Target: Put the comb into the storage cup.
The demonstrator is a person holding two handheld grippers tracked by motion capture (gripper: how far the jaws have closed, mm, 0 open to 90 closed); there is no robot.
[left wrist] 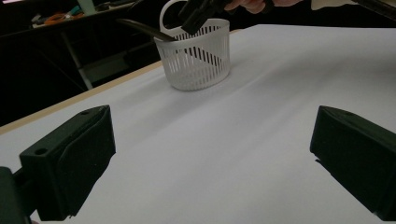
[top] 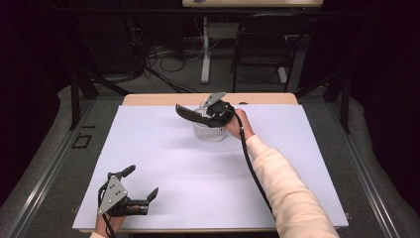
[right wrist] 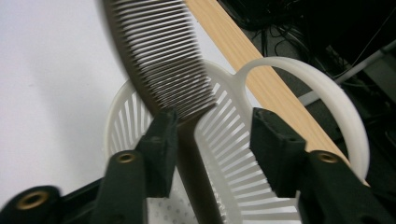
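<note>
Spreading across most of the high view, the white-covered surface carries a white slotted basket near its far edge, with a wooden strip showing just behind. From the bottom right, a forearm in a pale sleeve stretches diagonally forward, its hand wrapped around the right hand-held gripper poised over the basket's rim and pointing left. A black comb leans with its lower end inside the basket and its toothed end slanting up and out over the rim. In the right gripper view the jaws stand apart: the comb lies against the left jaw, while a clear gap separates it from the right one, so nothing is clamped. The basket's arched handle curves past the right jaw. Near the surface's front left corner, the left hand-held gripper rests low, aimed towards the basket, its jaws spread wide with bare surface between them.
</note>
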